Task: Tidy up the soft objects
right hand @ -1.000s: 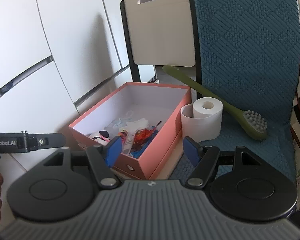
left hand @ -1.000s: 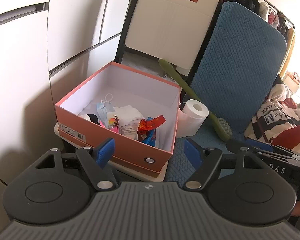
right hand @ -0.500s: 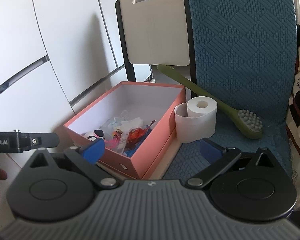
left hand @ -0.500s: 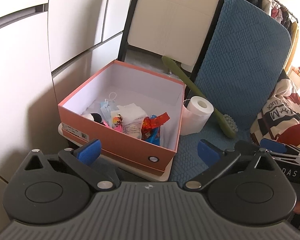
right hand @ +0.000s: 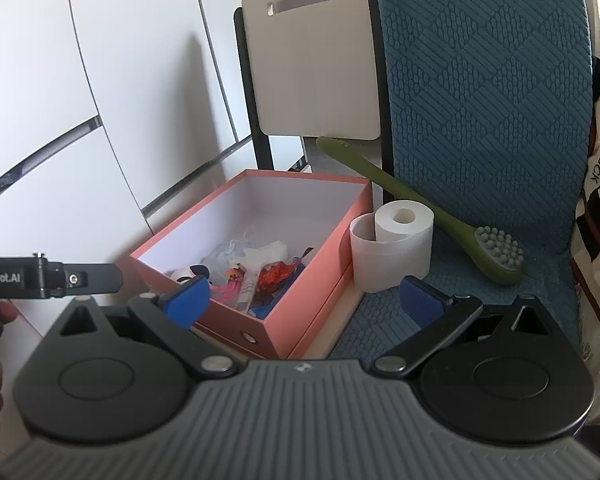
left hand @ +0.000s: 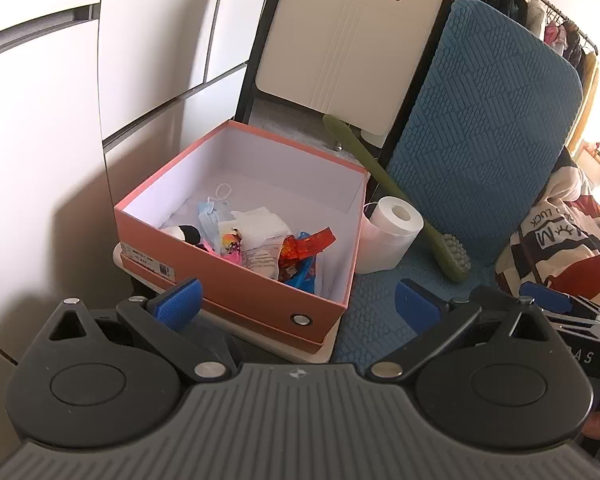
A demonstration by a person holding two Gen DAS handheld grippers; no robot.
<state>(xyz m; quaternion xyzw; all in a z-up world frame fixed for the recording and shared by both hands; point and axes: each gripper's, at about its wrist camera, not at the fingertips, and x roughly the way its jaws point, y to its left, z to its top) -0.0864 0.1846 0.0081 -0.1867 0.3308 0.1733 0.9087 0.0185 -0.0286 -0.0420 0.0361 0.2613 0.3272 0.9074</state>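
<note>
White cabinet doors [left hand: 40, 128] line the left of the room, a clothes rail [left hand: 532, 12] hangs at the back, and a blue quilted cushion [left hand: 484, 128] covers the seat and back of the surface on which the things rest. A salmon-pink shoebox [left hand: 236, 280] sits open-topped on a pale board at the cushion's left edge, its long axis running away from the cameras toward a cream folding chair back [left hand: 348, 40]. Inside, heaped at the near end, lie soft odds and ends [left hand: 256, 236]: a blue face mask, white cloth, a red wrapper, a black-and-white toy. Just right of the box stands a toilet paper roll [right hand: 396, 240], upright in a white sleeve. Behind it a green long-handled brush [right hand: 496, 252] slants, bristle head down and right. The left gripper [left hand: 296, 304] and right gripper [right hand: 304, 296] both hover short of the box, their blue-padded fingers having just spread wide, nothing between them.
</note>
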